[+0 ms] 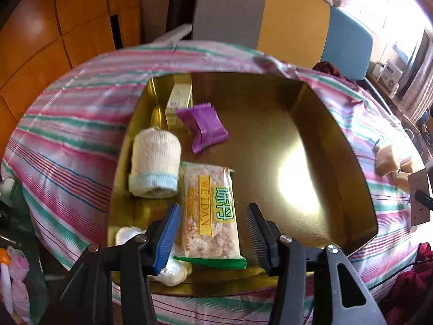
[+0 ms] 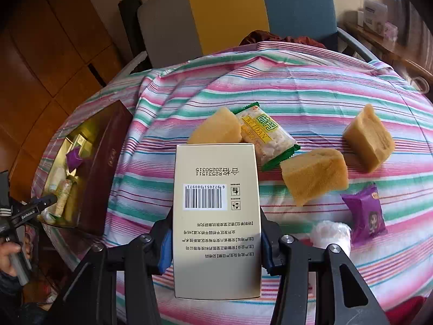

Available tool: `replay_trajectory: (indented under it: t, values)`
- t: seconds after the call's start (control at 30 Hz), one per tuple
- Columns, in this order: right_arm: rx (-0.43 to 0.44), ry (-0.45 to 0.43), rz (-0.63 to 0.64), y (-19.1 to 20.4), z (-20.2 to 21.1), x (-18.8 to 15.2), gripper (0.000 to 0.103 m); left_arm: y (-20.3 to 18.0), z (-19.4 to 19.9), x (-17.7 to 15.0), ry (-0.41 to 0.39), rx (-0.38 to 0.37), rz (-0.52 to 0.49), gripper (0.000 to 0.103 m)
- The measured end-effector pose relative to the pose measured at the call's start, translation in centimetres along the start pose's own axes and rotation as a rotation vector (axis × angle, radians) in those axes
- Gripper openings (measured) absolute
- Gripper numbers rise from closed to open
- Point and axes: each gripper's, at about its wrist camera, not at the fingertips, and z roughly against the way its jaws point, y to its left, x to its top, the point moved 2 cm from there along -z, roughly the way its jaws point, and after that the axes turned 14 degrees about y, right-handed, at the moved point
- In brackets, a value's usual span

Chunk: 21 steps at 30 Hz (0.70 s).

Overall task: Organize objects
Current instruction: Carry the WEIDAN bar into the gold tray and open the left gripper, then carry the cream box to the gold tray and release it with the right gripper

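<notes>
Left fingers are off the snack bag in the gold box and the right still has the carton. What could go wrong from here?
1. The gold box is filling along its left side: rolled towel, snack bag, purple packet. Dropping the carton there could leave it tilted on them; the sunlit right half looks free.
2. The left gripper hovers open over the box and may block the right gripper.

Left gripper (image 1: 212,237) pitched steeply down, jaws apart with neither pad touching anything, a hand (image 2: 10,254) gripping its handle in the right wrist view; right gripper (image 2: 216,246) also angled down, both pads clamped against a load's sides.
</notes>
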Motion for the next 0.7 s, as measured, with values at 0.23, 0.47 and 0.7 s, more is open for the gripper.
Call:
replay_trajectory:
  t: [0.23,0.47,0.7]
  values:
    - [0.041,-0.060,0.066,5.8,3.4,2.0,0.050,0.9,1.5,-0.2,-0.056,-0.010,0.001,0.051]
    - [0.133,0.002,0.234,16.7,1.1,6.2,0.051,3.4,2.6,-0.7,-0.096,-0.049,0.060,0.051]
    - [0.138,0.149,0.255,24.5,-8.0,10.8,0.051,5.7,2.9,-1.3,-0.116,-0.057,0.096,0.051]
